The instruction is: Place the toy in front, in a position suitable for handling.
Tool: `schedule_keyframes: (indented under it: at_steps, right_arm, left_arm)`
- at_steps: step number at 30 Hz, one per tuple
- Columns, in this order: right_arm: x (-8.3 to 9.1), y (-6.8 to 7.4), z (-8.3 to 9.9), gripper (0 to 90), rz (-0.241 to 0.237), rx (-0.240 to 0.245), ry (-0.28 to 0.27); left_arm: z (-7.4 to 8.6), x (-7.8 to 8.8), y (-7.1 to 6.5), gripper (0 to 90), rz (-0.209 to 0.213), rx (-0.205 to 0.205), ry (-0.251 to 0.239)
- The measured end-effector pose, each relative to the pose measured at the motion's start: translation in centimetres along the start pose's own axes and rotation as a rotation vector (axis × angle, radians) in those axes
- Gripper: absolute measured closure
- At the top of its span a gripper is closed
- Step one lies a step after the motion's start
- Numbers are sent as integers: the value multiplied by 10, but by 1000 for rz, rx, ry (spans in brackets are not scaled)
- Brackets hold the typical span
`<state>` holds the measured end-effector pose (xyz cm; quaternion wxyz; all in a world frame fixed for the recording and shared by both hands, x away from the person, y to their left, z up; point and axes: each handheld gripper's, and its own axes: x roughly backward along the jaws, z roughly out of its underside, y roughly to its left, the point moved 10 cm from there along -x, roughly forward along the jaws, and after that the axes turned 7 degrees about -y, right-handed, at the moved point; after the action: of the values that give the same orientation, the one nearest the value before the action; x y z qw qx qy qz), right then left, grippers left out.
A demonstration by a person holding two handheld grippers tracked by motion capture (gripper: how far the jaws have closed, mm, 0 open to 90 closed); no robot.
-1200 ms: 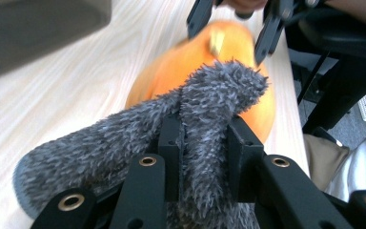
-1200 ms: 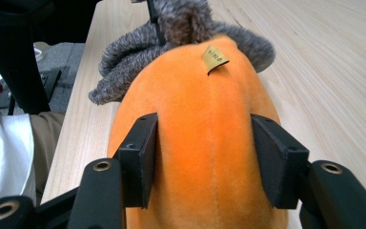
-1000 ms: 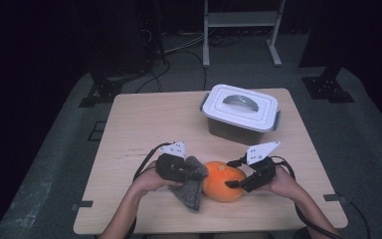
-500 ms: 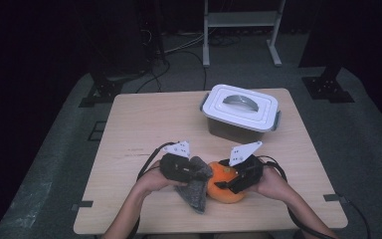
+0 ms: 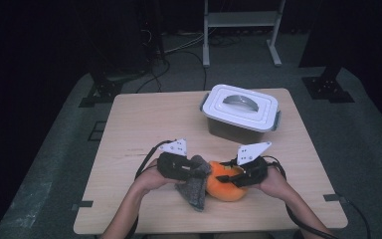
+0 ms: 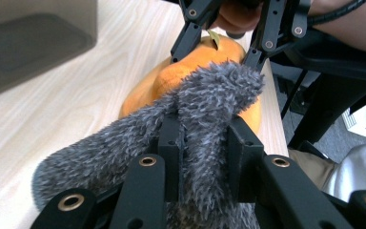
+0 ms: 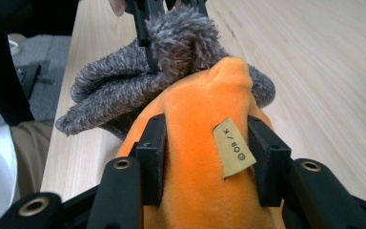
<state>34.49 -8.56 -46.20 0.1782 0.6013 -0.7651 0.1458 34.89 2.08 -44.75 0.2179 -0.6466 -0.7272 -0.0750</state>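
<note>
Near the front edge of the desk [image 5: 144, 124], the left gripper [image 6: 202, 143] clamps a fold of the grey fuzzy cloth [image 6: 124, 143]. The cloth lies against the orange plush toy [image 7: 205, 157], on which the right gripper [image 7: 205, 160] has just been closing, its pads now pressing the toy's sides.

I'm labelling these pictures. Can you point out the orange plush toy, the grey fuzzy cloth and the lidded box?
orange plush toy [image 7: 195, 157], right gripper view, its orange top.
grey fuzzy cloth [image 6: 209, 95], left gripper view, its raised fold.
lidded box [image 5: 258, 107], high view, its white lid.
</note>
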Motion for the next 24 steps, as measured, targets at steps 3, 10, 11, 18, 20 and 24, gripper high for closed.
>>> schedule_keyframes:
  at_steps: [3,10,11,18,20,24]
  right_arm:
    - [-4,-1,-8,563,-5,8,-38]
    - [-16,1,-30,562,-91,-19,-165]
    - [-18,1,-29,561,-98,-19,-167]
    - [-14,-1,-2,542,-109,-46,-156]
    - [-6,-5,4,542,-103,-64,-164]
    - [7,-9,12,539,-94,-71,-166]
  left_arm:
    - [-9,9,-1,712,-18,-23,-12]
    - [-21,34,-4,713,-43,-48,-42]
    - [-18,33,-4,713,-43,-46,-31]
    - [-5,14,-3,712,-16,-17,-17]
    - [-3,10,-1,712,-16,-16,3]
    - [-4,5,-1,710,-6,-10,4]
